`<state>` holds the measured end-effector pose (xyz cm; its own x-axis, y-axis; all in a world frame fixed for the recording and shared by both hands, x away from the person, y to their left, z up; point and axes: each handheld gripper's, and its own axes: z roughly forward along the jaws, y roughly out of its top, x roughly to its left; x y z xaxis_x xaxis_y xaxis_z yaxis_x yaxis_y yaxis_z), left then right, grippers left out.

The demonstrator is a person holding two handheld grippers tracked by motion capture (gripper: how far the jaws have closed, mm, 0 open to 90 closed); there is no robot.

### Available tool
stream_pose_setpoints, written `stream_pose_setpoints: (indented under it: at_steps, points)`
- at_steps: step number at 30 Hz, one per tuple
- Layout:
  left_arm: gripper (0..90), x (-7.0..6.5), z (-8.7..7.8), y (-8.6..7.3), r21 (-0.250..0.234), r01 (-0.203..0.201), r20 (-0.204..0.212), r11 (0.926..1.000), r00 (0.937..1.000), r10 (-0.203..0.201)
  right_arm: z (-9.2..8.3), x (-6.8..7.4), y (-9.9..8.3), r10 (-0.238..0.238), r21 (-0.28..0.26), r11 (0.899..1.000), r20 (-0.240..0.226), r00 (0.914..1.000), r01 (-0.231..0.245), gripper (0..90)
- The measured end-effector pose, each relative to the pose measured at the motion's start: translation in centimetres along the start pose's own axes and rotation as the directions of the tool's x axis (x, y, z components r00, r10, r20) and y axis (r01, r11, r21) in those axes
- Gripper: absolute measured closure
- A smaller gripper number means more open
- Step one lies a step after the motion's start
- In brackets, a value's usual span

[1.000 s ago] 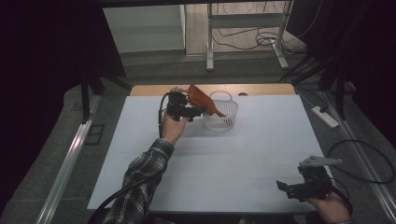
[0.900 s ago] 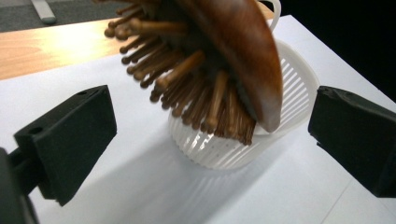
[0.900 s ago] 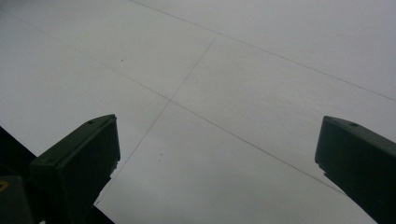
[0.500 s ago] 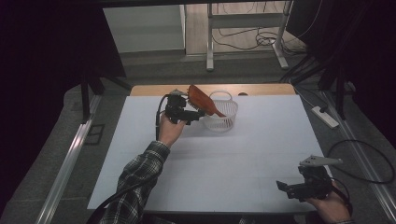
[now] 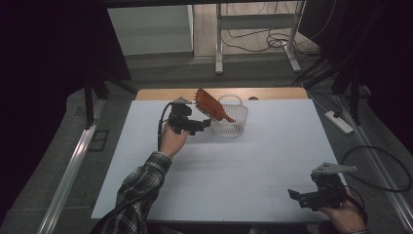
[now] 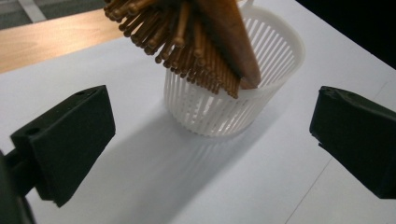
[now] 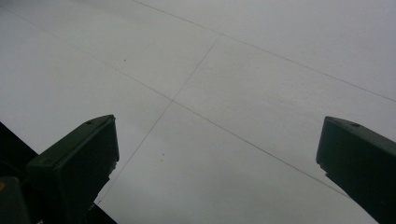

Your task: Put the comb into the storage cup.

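Beside the basket [image 5: 231, 121], left hand-held gripper [image 5: 203, 124] hovers agape

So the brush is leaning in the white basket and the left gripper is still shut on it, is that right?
Not quite: the brush does lean in the basket, but the left gripper is open, its jaws wide apart and clear of the brush, as the left gripper view shows.

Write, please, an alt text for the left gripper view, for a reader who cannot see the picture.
A wooden hairbrush leans in a white slatted plastic basket, handle end down inside it and bristled head sticking out over the rim. The basket stands on a white table. The left gripper has its two black jaws wide apart in the foreground, holding nothing.
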<state>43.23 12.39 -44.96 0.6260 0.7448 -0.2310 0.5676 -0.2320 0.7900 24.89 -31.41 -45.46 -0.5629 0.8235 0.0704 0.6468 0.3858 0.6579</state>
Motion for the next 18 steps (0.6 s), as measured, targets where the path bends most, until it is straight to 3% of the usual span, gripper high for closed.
stream_pose_setpoints:
  at_steps: [9, 18]
  points:
    - [0.3, -0.3, -0.6, -0.8, -0.004, -0.067, 0.041, 0.9977, 0.9969, 0.068, 0.0, 0.1, 0.0, -0.006, 0.004, 1.0, 0.003, 1.0, 0.006, 0.0]
    - [0.9, -0.3, -0.6, -1.5, 0.001, -0.092, 0.084, 0.9958, 0.9922, 0.092, 0.0, 0.1, 0.0, -0.006, 0.004, 1.0, 0.003, 1.0, 0.006, 0.0]
